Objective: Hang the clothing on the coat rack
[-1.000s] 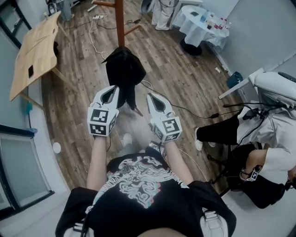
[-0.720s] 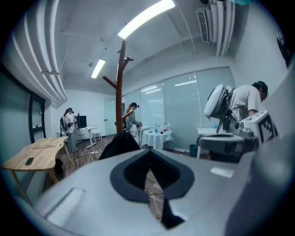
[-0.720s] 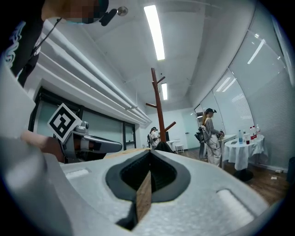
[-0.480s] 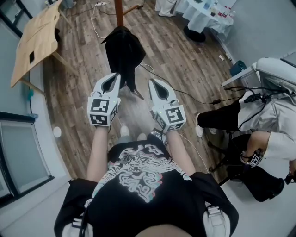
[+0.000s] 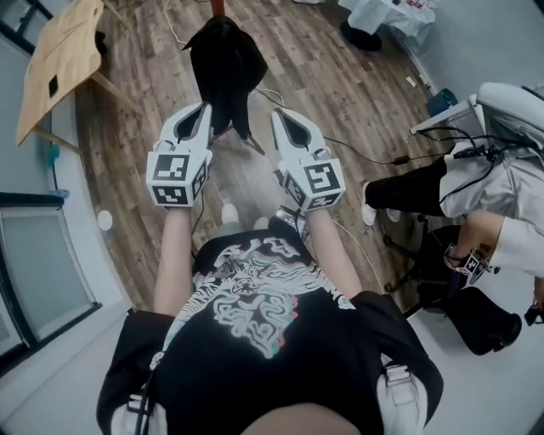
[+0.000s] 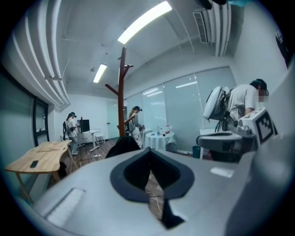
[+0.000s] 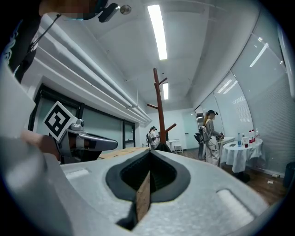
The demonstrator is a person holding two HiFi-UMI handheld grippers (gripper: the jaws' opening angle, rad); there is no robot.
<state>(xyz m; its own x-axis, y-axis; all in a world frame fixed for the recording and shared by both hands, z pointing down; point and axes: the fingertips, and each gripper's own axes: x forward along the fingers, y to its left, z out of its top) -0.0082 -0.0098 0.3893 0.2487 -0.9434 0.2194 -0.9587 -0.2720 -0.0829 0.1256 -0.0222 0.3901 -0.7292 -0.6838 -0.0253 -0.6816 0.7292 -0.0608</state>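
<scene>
A black garment (image 5: 223, 72) hangs on the brown wooden coat rack (image 5: 218, 7) at the top of the head view, draped down over the wood floor. My left gripper (image 5: 195, 115) and right gripper (image 5: 283, 119) are held side by side just short of it, both free of the cloth. Each has its jaws shut with nothing between them. In the left gripper view, the left gripper (image 6: 150, 159) points toward the coat rack (image 6: 121, 92) and the garment (image 6: 123, 145). Past the right gripper (image 7: 150, 159), the coat rack (image 7: 160, 110) stands farther off.
A light wooden table (image 5: 55, 55) stands at the left. A person sits at the right (image 5: 501, 212) beside a white machine. A round white-clothed table (image 5: 391, 13) is at the far right, and a cable (image 5: 357, 149) runs across the floor. Other people stand in the background.
The rack and garment have slid toward the top of the head view, and my grippers with them. The garment still hangs on the rack and both grippers stay shut.
</scene>
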